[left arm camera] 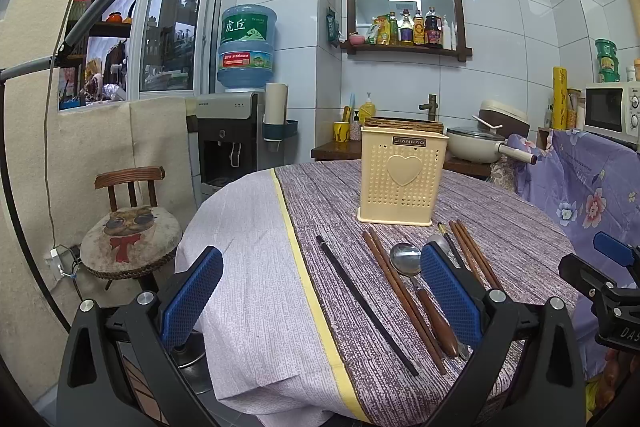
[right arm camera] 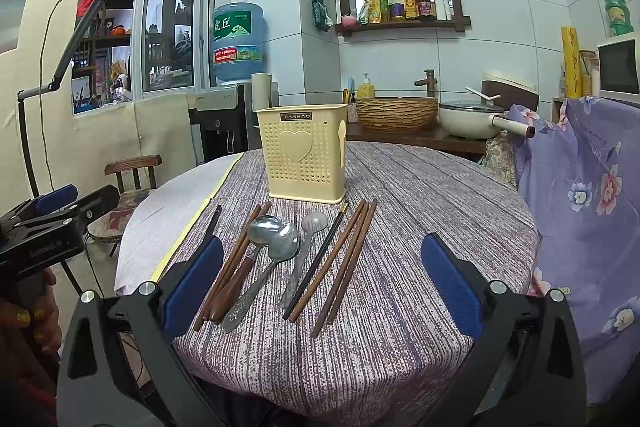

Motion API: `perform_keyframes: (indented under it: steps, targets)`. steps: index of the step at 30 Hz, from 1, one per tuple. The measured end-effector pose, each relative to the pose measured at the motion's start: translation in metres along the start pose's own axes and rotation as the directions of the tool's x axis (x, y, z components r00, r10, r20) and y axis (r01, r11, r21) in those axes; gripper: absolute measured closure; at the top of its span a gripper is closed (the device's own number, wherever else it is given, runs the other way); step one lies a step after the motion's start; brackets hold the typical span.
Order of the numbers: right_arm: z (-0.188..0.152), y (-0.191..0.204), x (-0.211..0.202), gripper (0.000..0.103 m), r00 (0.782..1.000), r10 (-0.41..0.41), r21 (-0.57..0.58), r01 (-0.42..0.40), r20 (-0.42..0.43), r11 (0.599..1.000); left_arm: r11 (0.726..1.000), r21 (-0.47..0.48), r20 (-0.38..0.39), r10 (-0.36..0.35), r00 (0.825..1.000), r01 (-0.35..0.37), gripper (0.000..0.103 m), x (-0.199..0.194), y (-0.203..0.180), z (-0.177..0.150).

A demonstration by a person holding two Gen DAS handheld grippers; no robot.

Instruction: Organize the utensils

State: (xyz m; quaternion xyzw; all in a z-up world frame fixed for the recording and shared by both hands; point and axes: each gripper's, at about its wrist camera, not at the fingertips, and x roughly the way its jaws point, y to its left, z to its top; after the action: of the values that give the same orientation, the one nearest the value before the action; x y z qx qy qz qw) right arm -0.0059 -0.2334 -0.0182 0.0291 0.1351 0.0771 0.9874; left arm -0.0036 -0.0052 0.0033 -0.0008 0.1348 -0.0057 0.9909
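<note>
A cream perforated utensil holder [left arm camera: 402, 175] [right arm camera: 306, 153] stands upright on the round table. In front of it lie several utensils in a row: a black chopstick [left arm camera: 366, 305], brown chopsticks [left arm camera: 404, 303] [right arm camera: 234, 261], a wooden-handled spoon [left arm camera: 420, 291] [right arm camera: 252, 247], a metal spoon [right arm camera: 266, 271], a slotted spoon [right arm camera: 302, 255], a black chopstick [right arm camera: 316, 263] and more brown chopsticks [right arm camera: 344, 263] [left arm camera: 476, 255]. My left gripper [left arm camera: 320, 291] is open and empty above the table's near edge. My right gripper [right arm camera: 322, 277] is open and empty above the utensils.
The table carries a purple striped cloth [right arm camera: 420, 207] with a white section [left arm camera: 248, 267] on the left. A stool [left arm camera: 130, 239] stands left of the table. A purple floral fabric [right arm camera: 588, 207] hangs at the right. A counter with a basket [right arm camera: 396, 113] and pot [right arm camera: 470, 123] is behind.
</note>
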Motion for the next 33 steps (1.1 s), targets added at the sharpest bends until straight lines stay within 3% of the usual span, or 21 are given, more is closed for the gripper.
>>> perform_keyframes:
  steps: [33]
  targets:
    - [-0.0028, 0.0029, 0.0007, 0.005, 1.0, 0.004, 0.0, -0.004, -0.011, 1.0, 1.0, -0.002, -0.004, 0.001, 1.0, -0.001, 0.005, -0.0003, -0.0002, -0.0017]
